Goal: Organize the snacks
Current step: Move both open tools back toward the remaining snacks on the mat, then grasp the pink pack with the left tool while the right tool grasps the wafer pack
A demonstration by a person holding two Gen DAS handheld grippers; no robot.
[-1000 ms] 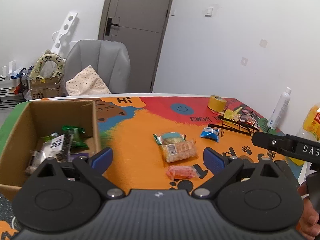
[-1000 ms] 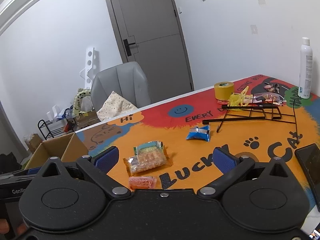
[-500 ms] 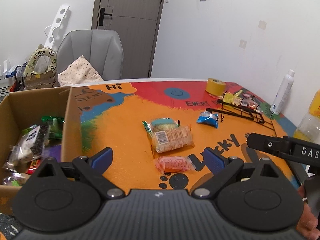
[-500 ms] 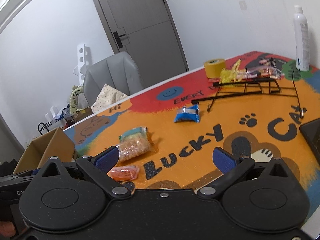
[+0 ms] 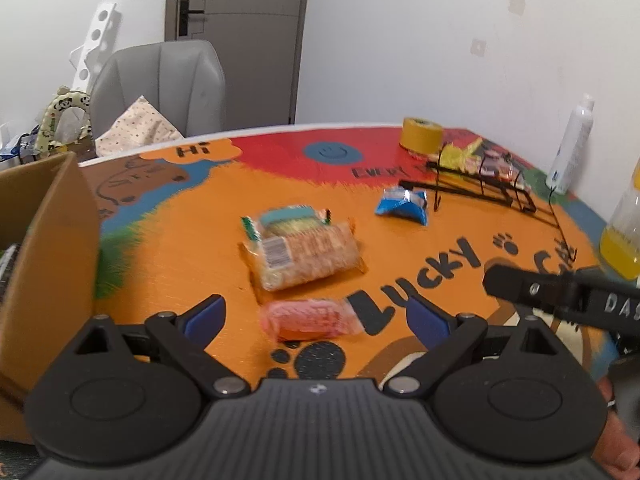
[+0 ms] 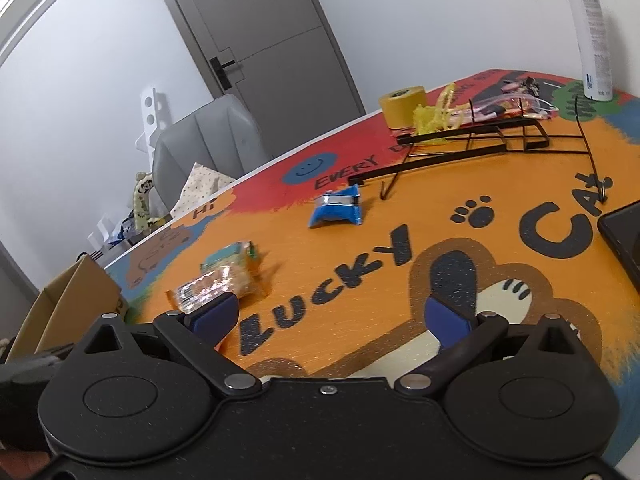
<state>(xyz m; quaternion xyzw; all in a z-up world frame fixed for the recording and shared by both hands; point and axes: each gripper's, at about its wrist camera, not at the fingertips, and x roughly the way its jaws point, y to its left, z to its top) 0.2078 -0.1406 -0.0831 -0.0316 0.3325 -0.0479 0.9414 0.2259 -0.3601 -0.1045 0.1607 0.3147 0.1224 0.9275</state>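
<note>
My left gripper (image 5: 316, 316) is open and empty, with a pink snack packet (image 5: 310, 318) lying on the table between its fingertips. Just beyond lie a clear cracker pack (image 5: 306, 258) and a green-topped packet (image 5: 290, 216), then a blue packet (image 5: 402, 204). The cardboard box (image 5: 52, 240) stands at the left. My right gripper (image 6: 330, 316) is open and empty over the mat; the cracker pack (image 6: 212, 286) lies by its left fingertip and the blue packet (image 6: 336, 210) lies farther off. The box (image 6: 68, 300) shows at its left.
A black wire rack (image 6: 480, 136) with yellow wrappers lies at the back right beside a yellow tape roll (image 6: 402, 106) and a white spray bottle (image 6: 590, 32). A juice bottle (image 5: 624, 232) and a dark phone (image 6: 624, 236) are at the right. A grey chair (image 5: 160, 84) stands behind.
Both grippers have moved right and forward over the table. The box has slid to the left edge of the left view, and the pink packet now lies between the left fingertips.
</note>
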